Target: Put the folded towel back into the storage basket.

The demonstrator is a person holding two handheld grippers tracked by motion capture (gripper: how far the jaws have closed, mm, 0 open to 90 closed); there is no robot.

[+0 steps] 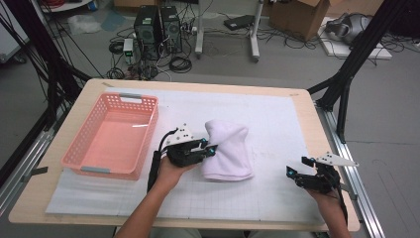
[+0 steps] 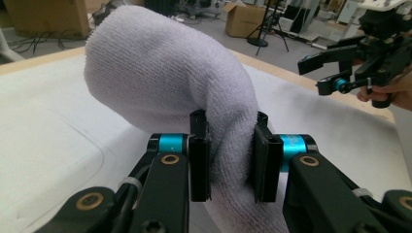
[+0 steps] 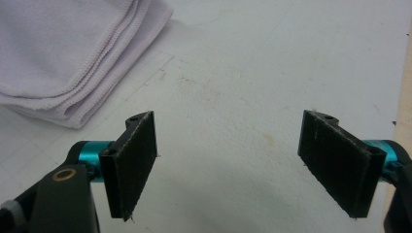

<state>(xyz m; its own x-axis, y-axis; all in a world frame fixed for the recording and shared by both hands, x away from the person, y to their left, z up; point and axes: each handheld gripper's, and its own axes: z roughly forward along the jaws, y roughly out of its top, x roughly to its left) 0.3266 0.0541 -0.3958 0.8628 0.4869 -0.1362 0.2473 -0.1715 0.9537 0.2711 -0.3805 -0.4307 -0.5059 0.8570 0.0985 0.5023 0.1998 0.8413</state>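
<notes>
On the white-matted wooden table (image 1: 297, 101), the left gripper (image 2: 228, 155) has its fingers clamped on the folded white terry towel (image 1: 227, 151), lifting one edge. The right gripper (image 3: 240, 160) idles, fingers wide and empty. Next: carry the towel left into the pink plastic basket (image 1: 74, 148).

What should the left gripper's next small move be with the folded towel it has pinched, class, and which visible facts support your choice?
Probably carry it sideways toward the pink basket. The left gripper is shut on a fold of the white towel, whose far part bulges up off the white mat while its near end appears to rest there. The basket sits open beside that hand. The right gripper is open and apart, so it gives no help.
</notes>
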